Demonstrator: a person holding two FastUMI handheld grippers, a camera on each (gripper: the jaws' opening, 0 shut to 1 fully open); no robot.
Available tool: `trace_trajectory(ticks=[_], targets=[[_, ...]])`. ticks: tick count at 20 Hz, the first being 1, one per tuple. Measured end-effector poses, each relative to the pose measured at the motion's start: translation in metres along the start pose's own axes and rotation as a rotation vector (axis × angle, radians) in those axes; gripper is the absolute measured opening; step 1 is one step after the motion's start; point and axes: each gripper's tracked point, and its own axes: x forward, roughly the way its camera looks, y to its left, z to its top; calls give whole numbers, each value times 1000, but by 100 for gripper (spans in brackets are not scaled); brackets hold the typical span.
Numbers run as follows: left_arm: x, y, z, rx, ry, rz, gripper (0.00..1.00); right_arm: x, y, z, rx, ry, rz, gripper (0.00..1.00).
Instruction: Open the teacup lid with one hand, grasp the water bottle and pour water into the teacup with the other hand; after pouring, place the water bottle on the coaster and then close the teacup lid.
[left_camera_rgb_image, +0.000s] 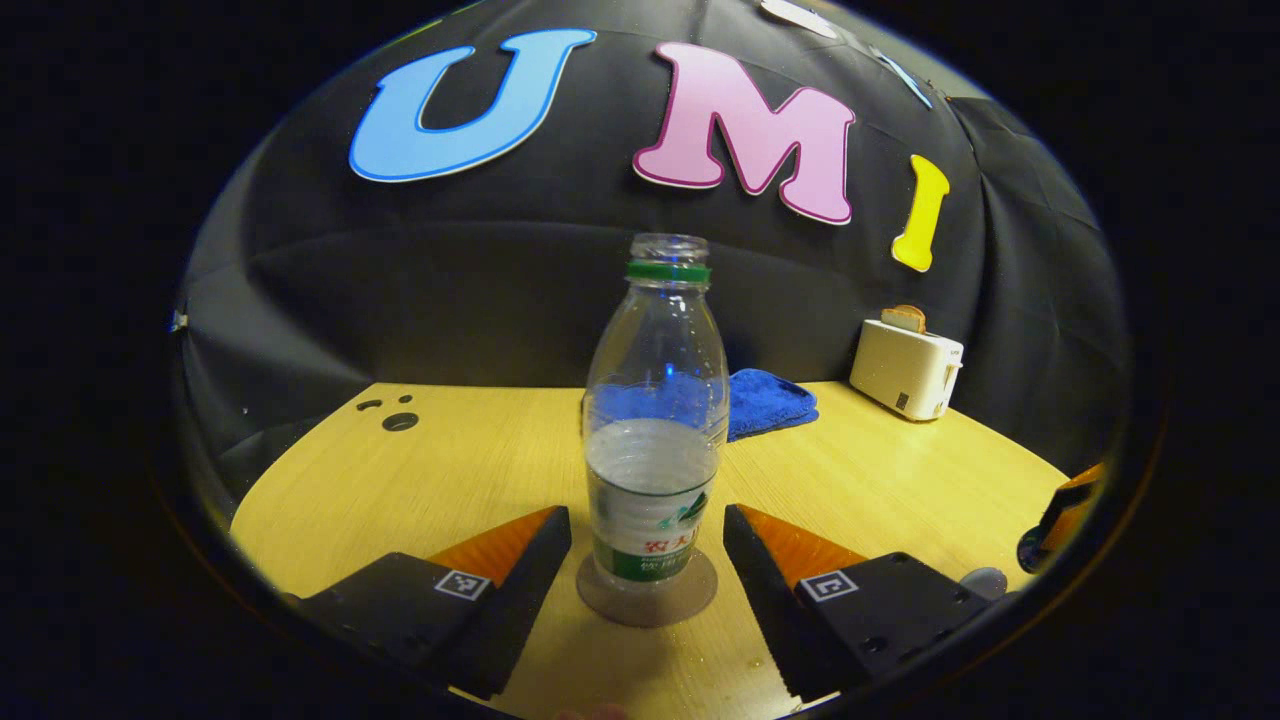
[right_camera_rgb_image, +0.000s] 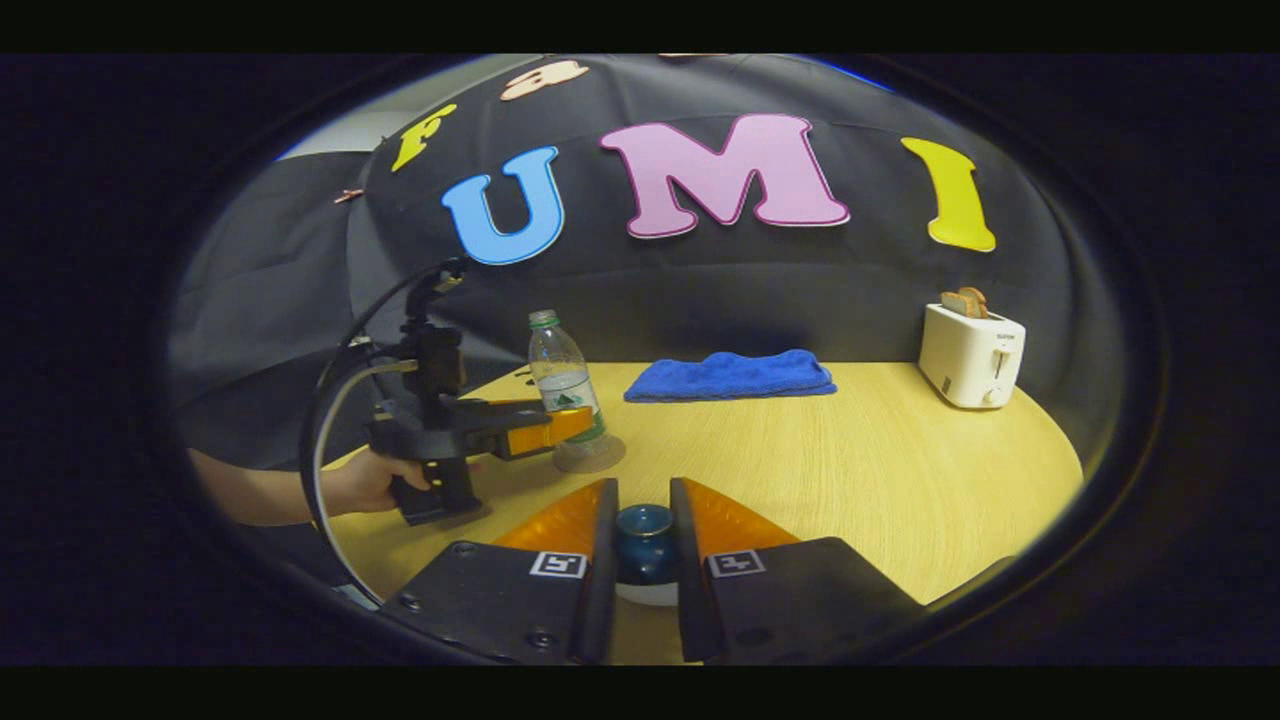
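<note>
Clear plastic water bottle (left_camera_rgb_image: 655, 430) upright on round grey coaster (left_camera_rgb_image: 646, 600) — left gripper (left_camera_rgb_image: 647, 535) fingers wide, flanking it; right gripper (right_camera_rgb_image: 645, 545) fingers narrow around dark blue teacup lid (right_camera_rgb_image: 645, 540).

The bottle (left_camera_rgb_image: 655, 440) stands upright on its coaster (left_camera_rgb_image: 646, 592), bare table (left_camera_rgb_image: 420, 480) on both flanks. A blue towel (right_camera_rgb_image: 730, 376) lies along the back edge and a toaster (right_camera_rgb_image: 970, 355) fills the back right corner; the tabletop between them lies open.
</note>
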Motion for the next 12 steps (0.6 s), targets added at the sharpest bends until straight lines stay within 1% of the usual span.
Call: trace_trajectory(ticks=[2, 4, 6, 8, 9, 10, 12], targets=[[-22, -3, 1, -24, -25, -2, 96, 4, -4, -8, -2, -7, -10, 29], [-44, -4, 1, -25, -44, 3, 96, 7, -11, -20, -5, -6, -30, 29], [-65, -8, -7, -15, -23, -3, 96, 9, -15, -35, -3, 12, -38, 29], [-84, -9, -12, -26, -12, 7, 96, 9, -15, -44, 10, 20, -39, 29], [-92, -13, -13, -39, -11, 6, 96, 9, -15, -46, 14, 15, -39, 32], [-99, -17, -15, -55, -10, 7, 96, 10, -14, -47, 12, 8, -36, 29], [-108, -25, -21, -91, 2, 1, 96, 11, -13, -48, -3, -7, -32, 29]])
